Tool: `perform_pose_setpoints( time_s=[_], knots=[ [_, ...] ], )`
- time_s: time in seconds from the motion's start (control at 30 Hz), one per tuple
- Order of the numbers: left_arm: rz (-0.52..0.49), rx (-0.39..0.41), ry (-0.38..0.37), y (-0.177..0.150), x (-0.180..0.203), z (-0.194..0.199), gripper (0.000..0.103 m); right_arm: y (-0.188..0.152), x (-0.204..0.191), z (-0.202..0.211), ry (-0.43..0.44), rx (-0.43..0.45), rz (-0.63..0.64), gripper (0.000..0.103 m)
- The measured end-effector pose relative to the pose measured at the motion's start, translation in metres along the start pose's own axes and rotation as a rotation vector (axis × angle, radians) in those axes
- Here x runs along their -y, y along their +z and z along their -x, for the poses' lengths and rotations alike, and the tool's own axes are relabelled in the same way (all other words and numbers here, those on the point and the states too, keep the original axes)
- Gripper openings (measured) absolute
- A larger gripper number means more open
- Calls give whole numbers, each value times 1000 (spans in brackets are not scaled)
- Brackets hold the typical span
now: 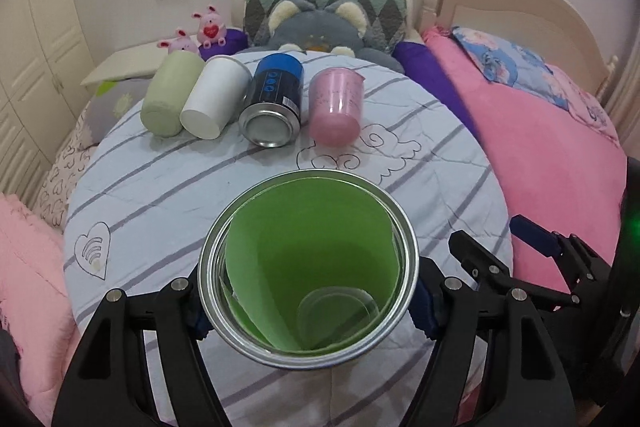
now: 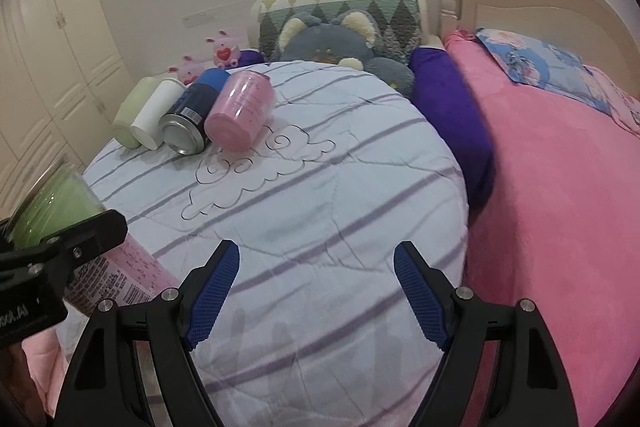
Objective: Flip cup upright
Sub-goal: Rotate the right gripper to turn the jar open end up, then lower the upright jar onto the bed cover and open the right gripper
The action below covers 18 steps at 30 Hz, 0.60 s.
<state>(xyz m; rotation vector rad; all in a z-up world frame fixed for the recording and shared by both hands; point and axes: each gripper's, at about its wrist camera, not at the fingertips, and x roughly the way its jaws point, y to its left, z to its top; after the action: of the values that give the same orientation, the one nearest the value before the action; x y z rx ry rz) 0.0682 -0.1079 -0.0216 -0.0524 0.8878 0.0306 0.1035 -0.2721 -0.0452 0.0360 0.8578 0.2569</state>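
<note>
Bedroom, striped quilt (image 1: 168,195) spread over bed. Left gripper (image 1: 308,307) clamped on glass cup (image 1: 308,267) with green paper liner, mouth facing camera, held near edge of quilt. Judged mid-flip: cup lifted, not yet set upright. Right gripper (image 2: 316,291) jaws apart, empty, above quilt. Far left, four more lie on sides: green cup (image 1: 170,95), white cup (image 1: 216,99), blue can (image 1: 272,103), pink cup (image 1: 336,107). Cup base contact hidden.

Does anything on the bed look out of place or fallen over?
Yes. Four containers lie on their sides in a row: green cup, white cup, can, pink cup. Nothing looks spilled.
</note>
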Motion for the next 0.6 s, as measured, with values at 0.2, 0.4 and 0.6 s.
perform_pose_setpoints(
  time_s=[0.2,0.4,0.6],
  knots=[
    [38,-89,-104,-13,-1,-11,78,-12,4,15,-29,21,-19,81],
    [39,-91,-107,-20,3,-11,83,-18,8,23,-53,29,-33,81],
    [53,-58,-85,-20,0,-4,85,-17,6,30,-61,48,-19,81]
  ],
)
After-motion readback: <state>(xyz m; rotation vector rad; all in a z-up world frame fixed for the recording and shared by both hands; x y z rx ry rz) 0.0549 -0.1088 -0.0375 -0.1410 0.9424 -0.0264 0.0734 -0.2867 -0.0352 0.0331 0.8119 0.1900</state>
